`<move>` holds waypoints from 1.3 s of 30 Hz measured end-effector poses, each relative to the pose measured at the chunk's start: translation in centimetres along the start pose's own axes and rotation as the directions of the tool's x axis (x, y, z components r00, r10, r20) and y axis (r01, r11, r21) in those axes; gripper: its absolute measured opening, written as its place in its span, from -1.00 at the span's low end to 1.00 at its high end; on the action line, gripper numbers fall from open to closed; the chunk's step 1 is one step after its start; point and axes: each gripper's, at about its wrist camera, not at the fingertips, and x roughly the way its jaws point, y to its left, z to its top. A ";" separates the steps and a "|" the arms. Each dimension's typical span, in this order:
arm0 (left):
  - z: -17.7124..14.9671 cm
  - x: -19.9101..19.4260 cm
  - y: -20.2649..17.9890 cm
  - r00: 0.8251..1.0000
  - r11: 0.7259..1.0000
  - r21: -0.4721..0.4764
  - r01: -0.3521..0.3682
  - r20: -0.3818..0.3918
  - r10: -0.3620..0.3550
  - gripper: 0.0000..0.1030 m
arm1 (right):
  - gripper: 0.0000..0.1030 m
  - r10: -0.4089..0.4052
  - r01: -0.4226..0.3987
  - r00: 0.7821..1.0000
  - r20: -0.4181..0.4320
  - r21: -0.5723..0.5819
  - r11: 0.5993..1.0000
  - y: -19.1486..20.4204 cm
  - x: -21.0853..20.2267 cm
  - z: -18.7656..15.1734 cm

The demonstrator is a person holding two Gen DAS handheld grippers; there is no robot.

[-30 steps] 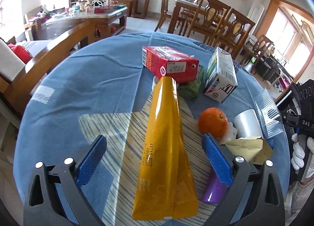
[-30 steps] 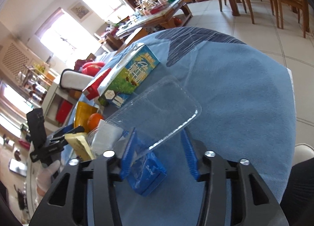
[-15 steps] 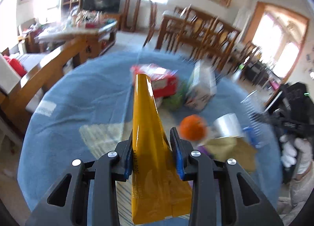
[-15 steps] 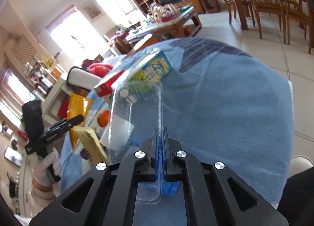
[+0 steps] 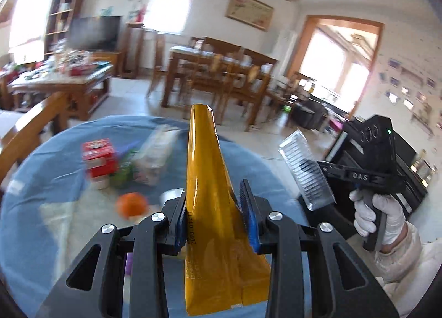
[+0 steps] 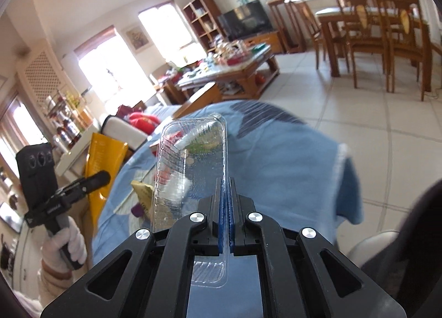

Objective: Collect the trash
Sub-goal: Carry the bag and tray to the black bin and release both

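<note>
So both tools have just clamped down and come up off the tabletop (image 5: 69, 157) with their loads. A second ago the left tool (image 5: 216, 214) stood wide around the long yellow plastic pouch (image 5: 210, 193), which lay flat on the blue cloth; now its blue pads pinch that pouch about halfway along and it pokes out forward, clear of the surface. Same on the other side: the right tool (image 6: 227, 218) has closed tight on one edge of the clear, flimsy plastic clamshell tray (image 6: 190, 168), which now stands up in front of the fingers instead of lying on the cloth.

My read: two bits of trash are picked, and next they need a bin, which I can't spot in either view.

Still left down there: a red carton (image 5: 99, 156), a blurry white carton (image 5: 157, 157), something green between them, and an orange fruit (image 5: 131, 204).
</note>
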 end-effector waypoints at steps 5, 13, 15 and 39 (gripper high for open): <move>0.3 3.7 -5.2 0.994 0.992 0.058 0.109 -0.036 -0.107 -0.33 | -0.93 -0.056 0.054 0.997 0.053 0.037 0.998 -3.5 -5.7 -0.9; 0.3 10.0 -14.2 0.950 0.942 0.140 0.304 -0.119 -0.288 -0.33 | -0.93 -0.199 0.187 0.974 0.113 0.110 0.976 -9.9 -14.0 -3.8; 0.0 11.5 -16.4 0.935 0.926 0.152 0.345 -0.138 -0.326 -0.33 | -0.93 -0.248 0.231 0.961 0.121 0.136 0.963 -12.0 -16.1 -4.8; -4.1 22.6 -27.1 0.879 0.880 0.227 0.417 -0.346 -0.328 0.24 | -0.59 -0.402 0.376 0.915 0.023 0.307 0.874 -24.2 -21.0 -13.6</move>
